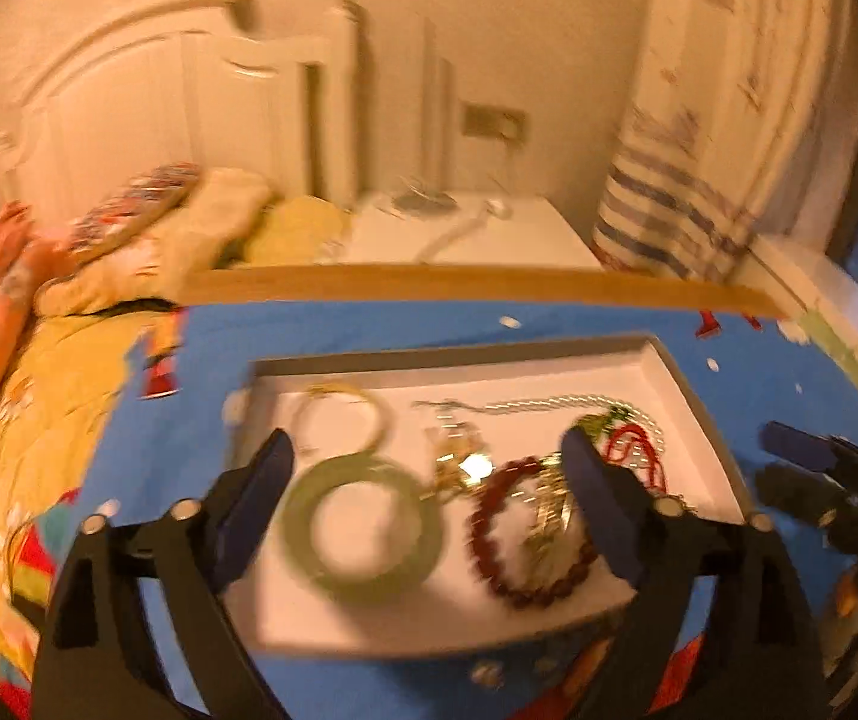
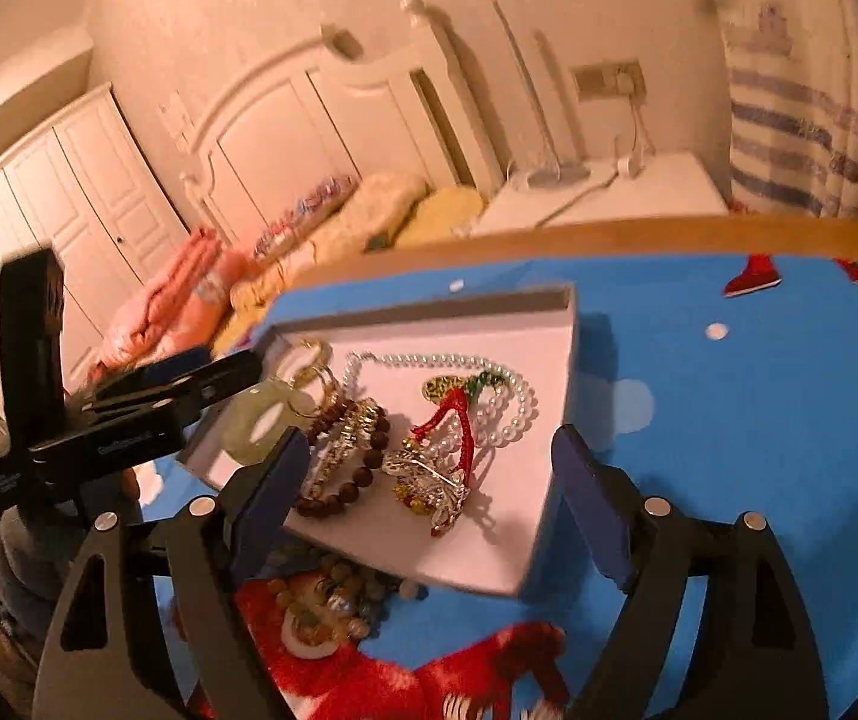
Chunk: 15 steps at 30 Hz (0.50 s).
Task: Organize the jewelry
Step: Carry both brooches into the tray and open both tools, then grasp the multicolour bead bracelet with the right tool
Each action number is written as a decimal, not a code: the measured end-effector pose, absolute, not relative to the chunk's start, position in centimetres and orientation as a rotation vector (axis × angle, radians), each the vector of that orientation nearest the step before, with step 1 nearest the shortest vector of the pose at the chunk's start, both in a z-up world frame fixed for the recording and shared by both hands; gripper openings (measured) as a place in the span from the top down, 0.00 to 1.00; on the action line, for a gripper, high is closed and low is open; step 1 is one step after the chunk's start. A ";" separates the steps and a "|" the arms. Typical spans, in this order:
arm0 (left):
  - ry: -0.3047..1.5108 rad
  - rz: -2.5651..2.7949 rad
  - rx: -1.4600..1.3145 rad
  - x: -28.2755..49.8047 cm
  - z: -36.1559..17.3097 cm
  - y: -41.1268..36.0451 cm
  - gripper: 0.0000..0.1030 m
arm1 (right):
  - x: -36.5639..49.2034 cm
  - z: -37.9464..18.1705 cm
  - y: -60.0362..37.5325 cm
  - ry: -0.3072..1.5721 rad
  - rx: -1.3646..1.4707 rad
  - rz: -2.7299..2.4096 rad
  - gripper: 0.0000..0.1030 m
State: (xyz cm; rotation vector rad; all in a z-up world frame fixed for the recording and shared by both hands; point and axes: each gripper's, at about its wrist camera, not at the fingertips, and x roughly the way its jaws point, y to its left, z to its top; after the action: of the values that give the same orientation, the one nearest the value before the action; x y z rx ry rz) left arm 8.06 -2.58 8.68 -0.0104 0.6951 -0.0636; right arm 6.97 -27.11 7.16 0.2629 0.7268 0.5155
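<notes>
a white headboard (image 2: 333, 96), a striped curtain (image 2: 801, 120) and a white nightstand (image 2: 657, 192) stand beyond the blue cloth (image 2: 729, 396).

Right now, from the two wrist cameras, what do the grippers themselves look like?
Both are alike: the left gripper and right gripper have black, angular linkage arms with round silver pivot bolts and flat dark blue pads on the fingers. In the right wrist view the left gripper's black body carries small white lettering, too blurred to read, and below it shows a grey-blue sleeve. No cables show.
</notes>
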 end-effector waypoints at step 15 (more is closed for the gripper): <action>0.814 -0.032 -0.046 -4.6 2.5 2.8 0.02 | -1.1 5.2 -24.1 0.824 0.013 0.564 0.25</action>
State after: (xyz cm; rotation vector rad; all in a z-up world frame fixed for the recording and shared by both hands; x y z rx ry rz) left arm -4.61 2.81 2.50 -0.0462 0.8136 -0.0320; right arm -1.06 -24.08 5.17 0.0127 0.8235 0.5639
